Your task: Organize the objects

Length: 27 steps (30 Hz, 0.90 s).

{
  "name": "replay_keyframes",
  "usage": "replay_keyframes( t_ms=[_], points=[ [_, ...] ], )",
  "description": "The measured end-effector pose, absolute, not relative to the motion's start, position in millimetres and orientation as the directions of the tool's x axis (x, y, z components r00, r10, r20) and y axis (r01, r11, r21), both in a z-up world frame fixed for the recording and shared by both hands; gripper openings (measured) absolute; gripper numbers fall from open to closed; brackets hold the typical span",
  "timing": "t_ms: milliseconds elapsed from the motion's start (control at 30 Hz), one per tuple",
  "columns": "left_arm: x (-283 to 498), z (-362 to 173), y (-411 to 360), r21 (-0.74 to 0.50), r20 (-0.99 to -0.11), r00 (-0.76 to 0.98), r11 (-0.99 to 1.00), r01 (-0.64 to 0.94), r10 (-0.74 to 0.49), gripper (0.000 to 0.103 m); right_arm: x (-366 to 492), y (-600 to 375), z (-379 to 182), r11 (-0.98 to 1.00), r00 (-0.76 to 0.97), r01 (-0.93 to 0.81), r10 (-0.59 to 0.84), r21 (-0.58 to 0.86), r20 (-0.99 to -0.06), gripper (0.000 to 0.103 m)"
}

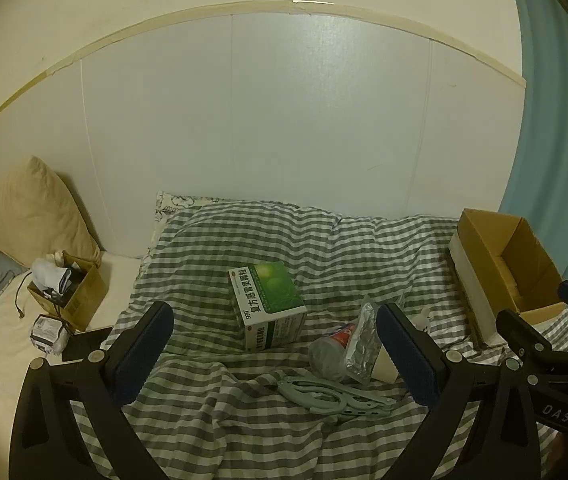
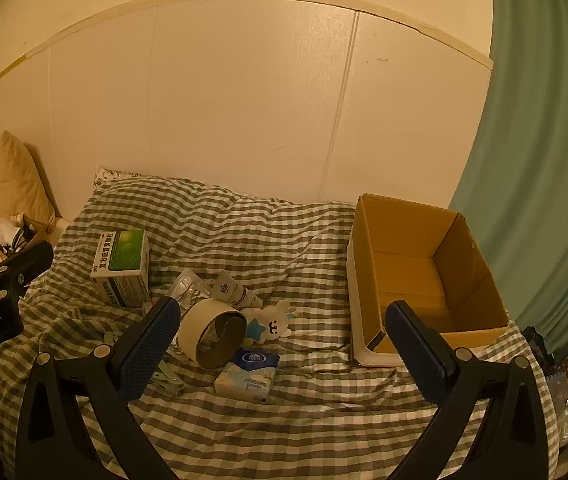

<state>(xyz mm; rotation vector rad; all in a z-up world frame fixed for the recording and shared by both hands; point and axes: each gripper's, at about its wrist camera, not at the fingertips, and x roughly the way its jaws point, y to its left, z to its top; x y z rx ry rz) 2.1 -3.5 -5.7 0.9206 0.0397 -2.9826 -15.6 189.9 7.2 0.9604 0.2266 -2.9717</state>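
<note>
My left gripper (image 1: 276, 344) and right gripper (image 2: 284, 344) hover spread, empty; the open brown cardboard box (image 2: 424, 276) waits at two o'clock of the scattered clutter for sorting.

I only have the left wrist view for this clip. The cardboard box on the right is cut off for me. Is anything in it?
Observer: The open cardboard box looks empty; only its bare floor shows.
Operator: What's behind the tape roll?
Observer: A small white plush toy with a blue star lies on the checked blanket.
Operator: Anything nearer?
Observer: A blue tissue pack, in front of the tape roll.
</note>
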Motion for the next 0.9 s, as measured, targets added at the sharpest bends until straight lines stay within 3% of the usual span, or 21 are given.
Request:
replay_keyframes(
  t_ms=[900],
  points=[
    [3.1,-11.6,-0.9,0.001,-0.576,-0.817,-1.000,0.022,-0.019,0.103,-16.7,188.5,2.5,-0.989,-0.798,0.059,0.033,-0.134,-0.601,0.103]
  ],
)
